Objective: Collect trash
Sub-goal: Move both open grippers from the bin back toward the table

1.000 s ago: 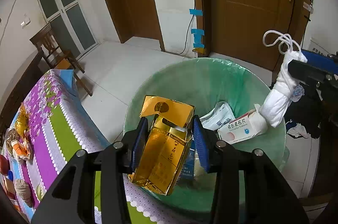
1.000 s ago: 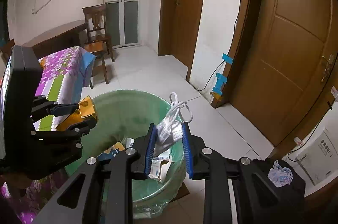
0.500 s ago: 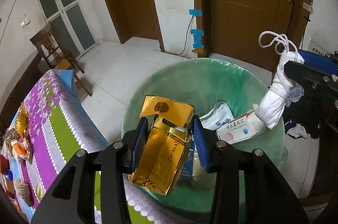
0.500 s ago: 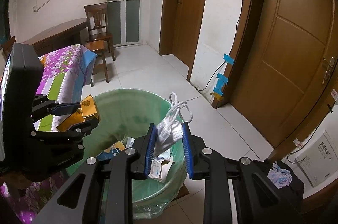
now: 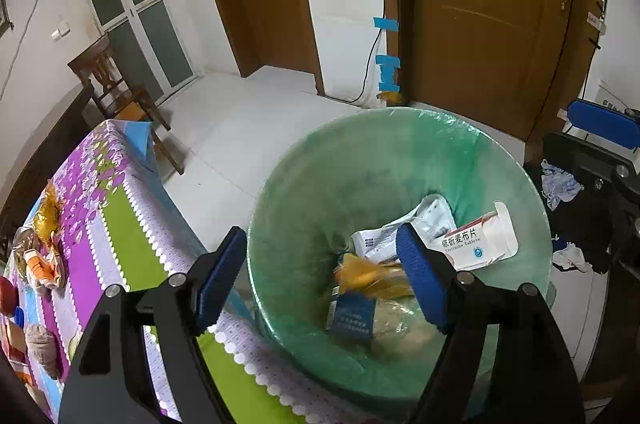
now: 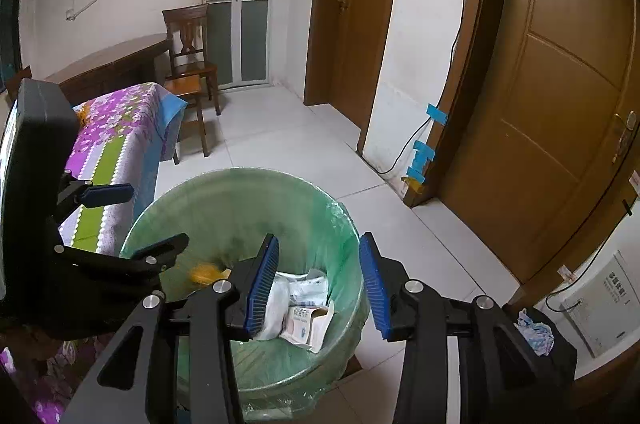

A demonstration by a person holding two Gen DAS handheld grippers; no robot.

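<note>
Tile floor (image 6: 304, 152), pale and glossy, runs to brown wooden doors (image 5: 480, 4); a flowered cloth covers the surface (image 5: 100, 208). The round bin (image 5: 304, 192), lined in thin green plastic, holds a blurred gold carton (image 5: 368, 280) beside a white pill box (image 5: 476, 244) lying tilted. Left gripper (image 5: 320, 276) and right gripper (image 6: 320, 284) hang over it, jaws wide and empty.
</note>
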